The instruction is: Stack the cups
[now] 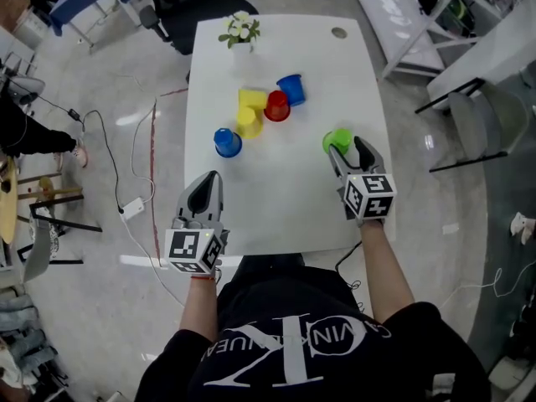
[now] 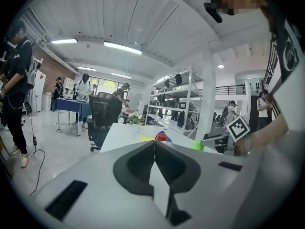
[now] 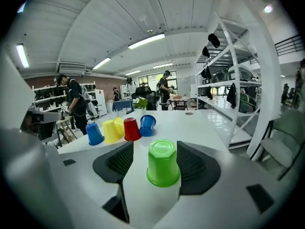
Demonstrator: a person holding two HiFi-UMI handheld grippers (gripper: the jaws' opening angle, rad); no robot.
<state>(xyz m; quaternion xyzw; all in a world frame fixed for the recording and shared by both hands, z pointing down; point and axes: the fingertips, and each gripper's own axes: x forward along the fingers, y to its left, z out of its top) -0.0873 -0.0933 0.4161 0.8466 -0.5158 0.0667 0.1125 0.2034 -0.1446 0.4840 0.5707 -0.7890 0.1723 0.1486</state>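
Nearest, over the front edge of the table (image 1: 285, 216), the left gripper (image 1: 211, 180), jaws clenched together on nothing; a little further, to the right, the right gripper (image 1: 347, 149), jaws released and spread either side of the green cup (image 1: 337, 139), upside down on the tabletop with gaps at both pads; beyond, a blue cup (image 1: 226, 142) alone, then two yellow cups (image 1: 249, 111) touching, a red cup (image 1: 276, 105) just beside them, a second blue cup (image 1: 291, 89) on its side; farthest, a flower vase (image 1: 240, 44); no stack begun, apparently; every cup left to gather, likely starting with the green one.
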